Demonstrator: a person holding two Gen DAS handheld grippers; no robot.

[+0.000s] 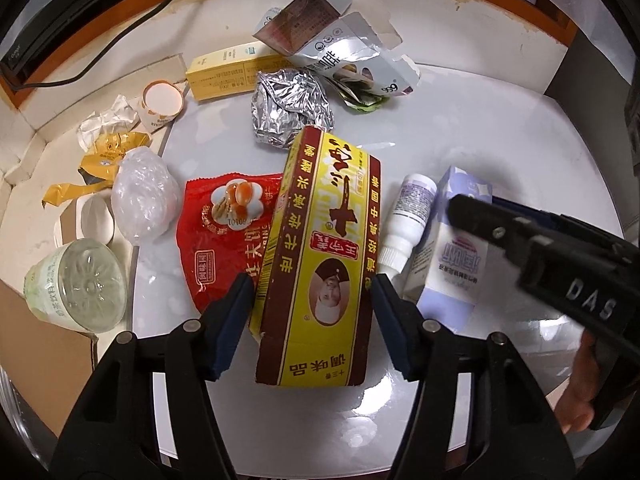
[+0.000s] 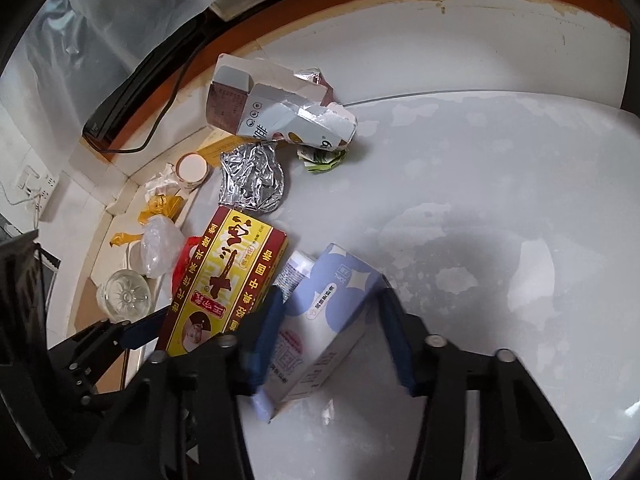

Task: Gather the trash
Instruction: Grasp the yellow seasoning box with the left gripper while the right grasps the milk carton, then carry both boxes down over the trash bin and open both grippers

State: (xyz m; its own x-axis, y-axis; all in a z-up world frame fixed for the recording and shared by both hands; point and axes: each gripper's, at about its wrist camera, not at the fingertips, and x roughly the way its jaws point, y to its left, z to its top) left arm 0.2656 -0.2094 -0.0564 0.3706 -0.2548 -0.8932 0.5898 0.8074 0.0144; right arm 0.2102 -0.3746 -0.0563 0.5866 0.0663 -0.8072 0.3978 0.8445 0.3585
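Your trash lies on the white counter [image 2: 480, 168], crowded toward its left edge and far-left corner, the right half bare. Largest is the yellow-and-red seasoning box [image 1: 320, 248], lying lengthwise near the front edge – your left gripper [image 1: 312, 300] straddles its near end, the blue pads on both of its long sides, the left one touching, the right one touching or just off it; I cannot tell whether they press. Just right of it lies the pale lilac carton [image 2: 320, 328], with your right gripper [image 2: 328, 320] around it; the left pad lies against its side, the right pad at its far corner, grip unclear. Under the seasoning box's left side sits a red snack bag [image 1: 224, 232]. Toward the far edge lie the torn grey carton [image 1: 320, 28] and crumpled foil [image 1: 290, 108]. Smallest, a white bottle [image 1: 404, 220] is wedged between box and carton.
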